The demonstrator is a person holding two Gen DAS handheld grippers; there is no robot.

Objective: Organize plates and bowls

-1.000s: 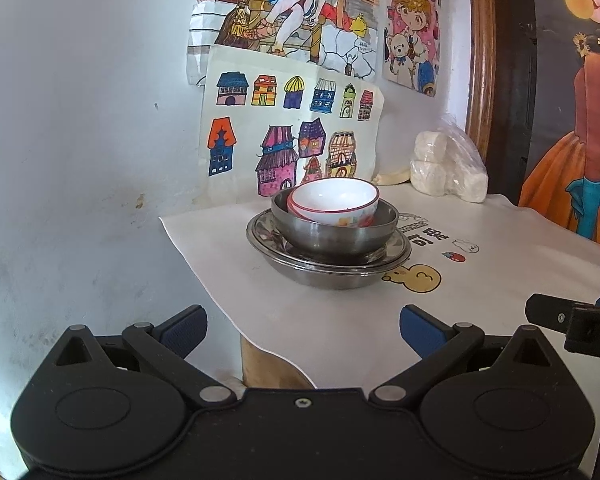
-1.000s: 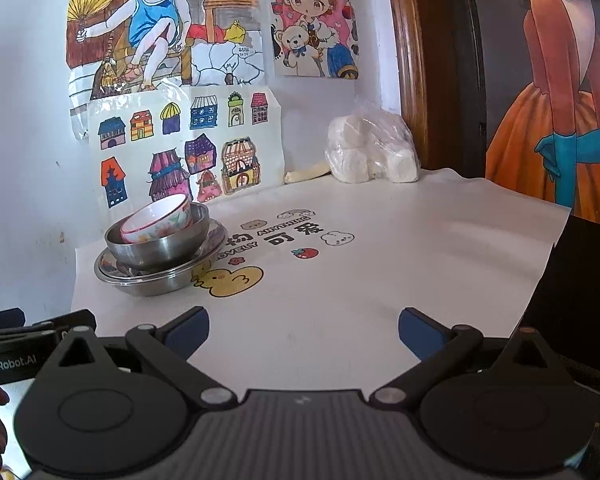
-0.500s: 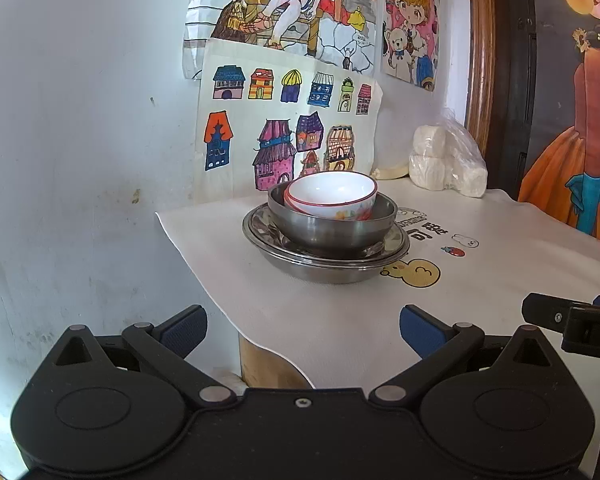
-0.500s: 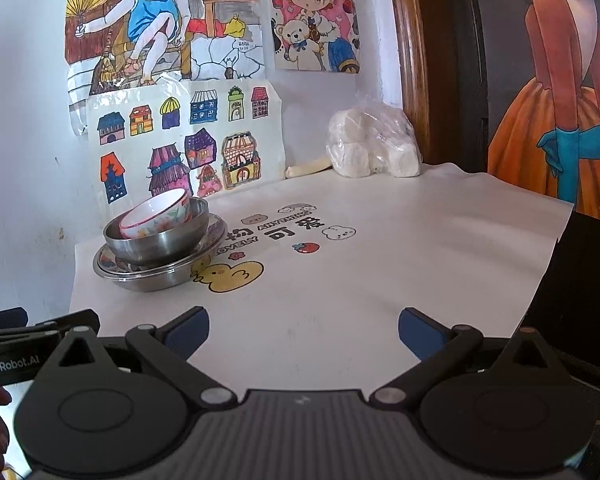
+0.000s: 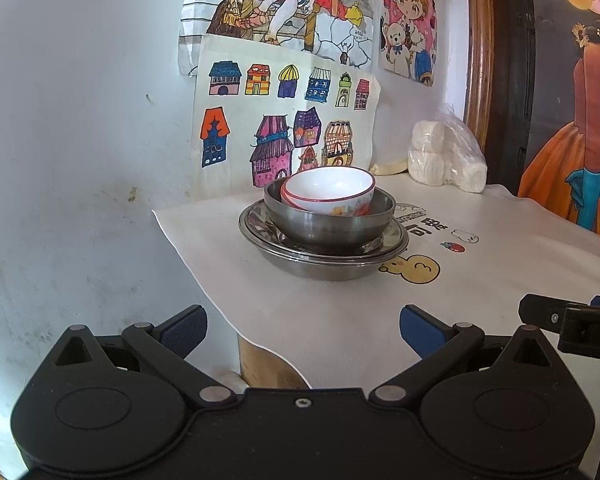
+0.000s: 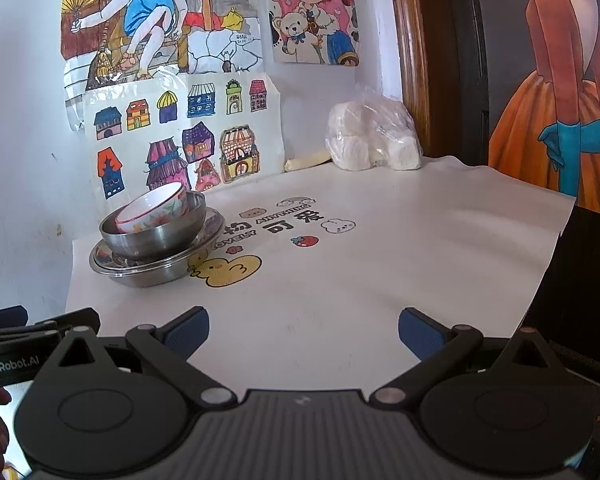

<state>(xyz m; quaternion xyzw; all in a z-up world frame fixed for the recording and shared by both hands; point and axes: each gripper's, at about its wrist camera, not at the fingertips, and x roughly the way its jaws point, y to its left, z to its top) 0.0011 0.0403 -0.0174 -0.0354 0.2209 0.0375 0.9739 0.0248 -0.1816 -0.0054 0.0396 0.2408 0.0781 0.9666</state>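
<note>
Bowls sit nested by size at the desk's (image 6: pixel 380 280) far left: a white ceramic bowl (image 5: pixel 329 190) tilted inside a steel bowl (image 5: pixel 329 224), on a steel plate (image 5: pixel 323 254), likely for stability. Both the left hand-held gripper (image 5: pixel 302 330) and the right hand-held gripper (image 6: pixel 303 330) hover near, open, empty.

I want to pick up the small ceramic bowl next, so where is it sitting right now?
The white red-rimmed bowl sits tilted inside the steel bowl, which rests on the steel plate near the table's left edge, ahead of the left gripper, beside the yellow duck print.
</note>
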